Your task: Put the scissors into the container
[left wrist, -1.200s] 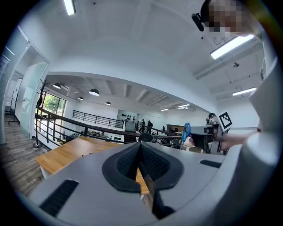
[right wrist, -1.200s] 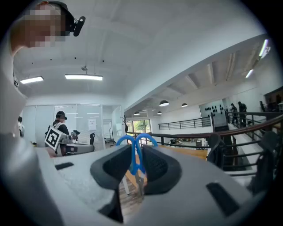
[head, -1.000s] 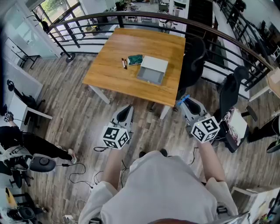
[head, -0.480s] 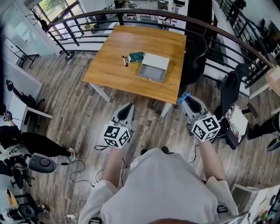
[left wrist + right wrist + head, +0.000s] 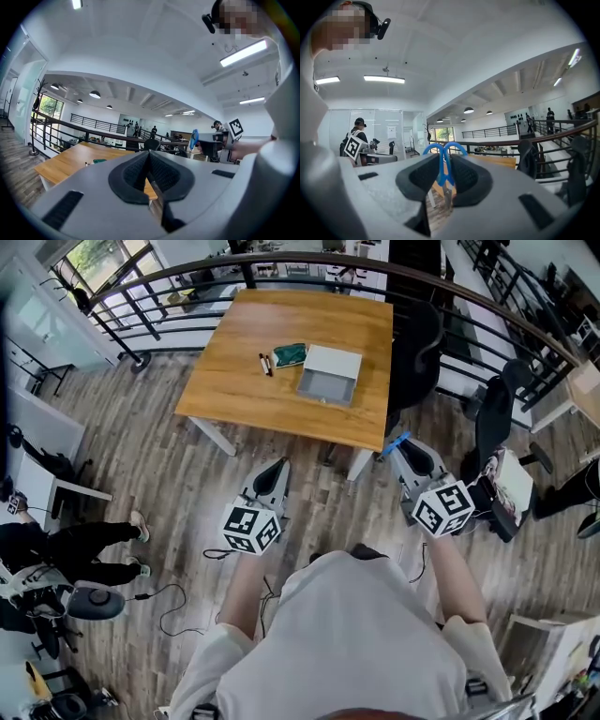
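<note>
**Scissors gripped, container well apart**

The right gripper [image 5: 444, 176] is clamped on the one pair of blue-handled scissors [image 5: 445, 161], loops forward, evidently for carrying. The single grey container [image 5: 328, 375] stands open on the far table [image 5: 246, 401], ready to receive them. The left gripper [image 5: 149, 171] has its jaws together, empty and idle. Beside the container lie one green item [image 5: 291, 354] and two pens [image 5: 265, 364].

Your right tongs [image 5: 444, 160] hide most of the scissors [image 5: 443, 170], leaving the blue handle loops showing. On the surface [image 5: 253, 395], the dark items [image 5: 265, 364] beside the green thing [image 5: 291, 354] are too small to name.
</note>
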Demonstrator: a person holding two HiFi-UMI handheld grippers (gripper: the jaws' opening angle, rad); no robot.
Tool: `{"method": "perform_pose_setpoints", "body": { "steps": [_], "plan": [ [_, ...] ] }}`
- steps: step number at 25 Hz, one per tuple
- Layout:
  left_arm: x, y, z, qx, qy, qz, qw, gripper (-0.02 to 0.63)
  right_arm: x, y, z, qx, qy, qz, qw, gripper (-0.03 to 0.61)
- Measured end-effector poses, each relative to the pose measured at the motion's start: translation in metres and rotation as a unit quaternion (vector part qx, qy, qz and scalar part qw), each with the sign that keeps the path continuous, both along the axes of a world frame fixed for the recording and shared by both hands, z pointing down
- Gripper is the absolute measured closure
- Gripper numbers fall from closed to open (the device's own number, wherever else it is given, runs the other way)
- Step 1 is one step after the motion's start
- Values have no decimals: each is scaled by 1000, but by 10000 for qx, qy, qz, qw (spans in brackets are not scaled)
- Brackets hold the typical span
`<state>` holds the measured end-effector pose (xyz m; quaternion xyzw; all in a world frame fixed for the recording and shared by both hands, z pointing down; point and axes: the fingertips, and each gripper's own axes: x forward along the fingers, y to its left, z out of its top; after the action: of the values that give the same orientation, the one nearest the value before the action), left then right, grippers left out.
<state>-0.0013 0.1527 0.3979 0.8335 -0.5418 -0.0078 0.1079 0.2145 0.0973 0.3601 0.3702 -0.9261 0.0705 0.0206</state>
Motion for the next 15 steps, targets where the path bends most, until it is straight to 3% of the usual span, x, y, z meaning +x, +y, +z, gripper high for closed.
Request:
{"method": "perform_pose_setpoints", "body": {
  "steps": [7,15],
  "plan": [
    [-17,5,7,-50,-16,79,10000,620,-14,6,7,-53,-15,108,9999,497],
    [-31,-25,13,-138,-37,36,9999,620,-35,-27,15,-112,-43,-51,9999,497]
  ]
}}
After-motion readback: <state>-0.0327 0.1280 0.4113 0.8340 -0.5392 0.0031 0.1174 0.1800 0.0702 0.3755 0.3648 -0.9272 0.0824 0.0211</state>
